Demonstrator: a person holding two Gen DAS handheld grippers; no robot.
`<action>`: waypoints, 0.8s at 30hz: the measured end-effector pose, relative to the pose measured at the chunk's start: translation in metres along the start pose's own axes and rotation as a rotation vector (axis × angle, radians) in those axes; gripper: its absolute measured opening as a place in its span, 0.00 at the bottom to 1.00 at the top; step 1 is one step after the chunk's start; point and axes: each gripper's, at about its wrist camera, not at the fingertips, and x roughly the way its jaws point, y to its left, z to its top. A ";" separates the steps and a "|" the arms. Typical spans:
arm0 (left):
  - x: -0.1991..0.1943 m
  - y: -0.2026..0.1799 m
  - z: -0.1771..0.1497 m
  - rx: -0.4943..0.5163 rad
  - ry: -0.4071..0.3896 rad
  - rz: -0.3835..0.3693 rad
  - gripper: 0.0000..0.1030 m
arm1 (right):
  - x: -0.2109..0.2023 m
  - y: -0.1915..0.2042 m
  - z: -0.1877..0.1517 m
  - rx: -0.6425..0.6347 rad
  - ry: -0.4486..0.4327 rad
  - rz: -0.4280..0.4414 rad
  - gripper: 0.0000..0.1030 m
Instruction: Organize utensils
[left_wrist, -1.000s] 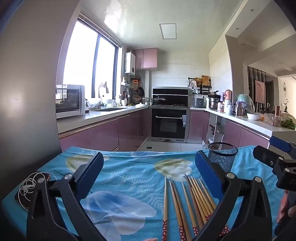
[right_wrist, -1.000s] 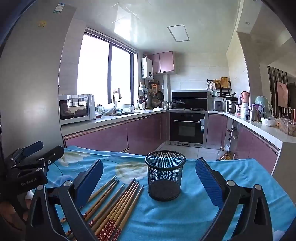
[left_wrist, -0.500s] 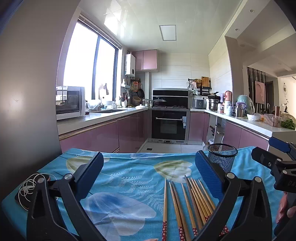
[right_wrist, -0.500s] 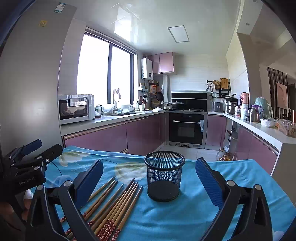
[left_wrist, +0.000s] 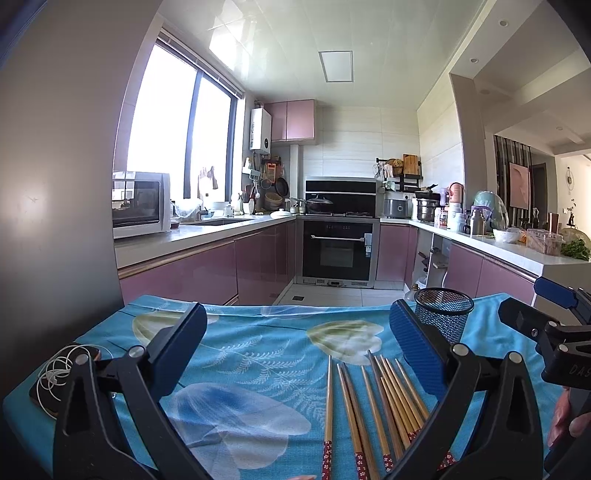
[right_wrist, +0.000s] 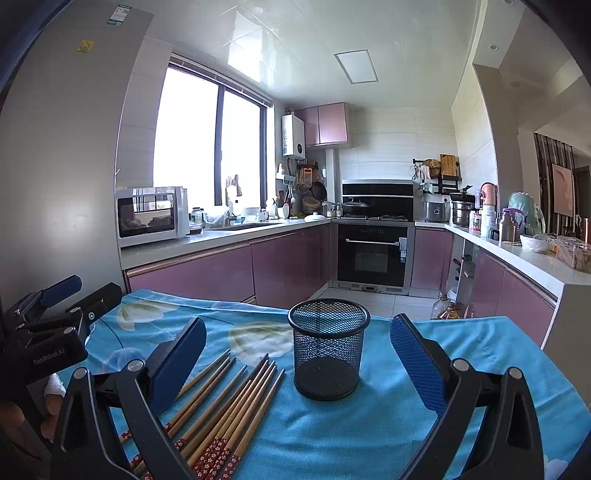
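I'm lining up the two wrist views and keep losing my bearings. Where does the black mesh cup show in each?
Left wrist: the black mesh cup stands far right on the tablecloth, partly behind the gripper's right finger.
Right wrist: the cup stands near the centre, between the open fingers.
Shared landmark: the chopsticks lie to the cup's left in both views.

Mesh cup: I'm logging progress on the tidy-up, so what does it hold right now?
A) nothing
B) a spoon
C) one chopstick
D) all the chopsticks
A: the mesh cup stands upright and empty, while the chopsticks lie loose on the tablecloth beside it.
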 end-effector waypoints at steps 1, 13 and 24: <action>0.000 0.000 0.000 0.000 0.001 0.001 0.95 | 0.000 0.000 0.000 0.001 0.000 0.000 0.94; 0.000 0.000 0.000 -0.001 -0.001 -0.001 0.95 | 0.000 -0.001 -0.001 0.002 -0.002 -0.003 0.94; -0.001 0.000 0.001 -0.003 -0.002 0.001 0.95 | 0.000 -0.002 -0.003 0.004 -0.004 0.000 0.94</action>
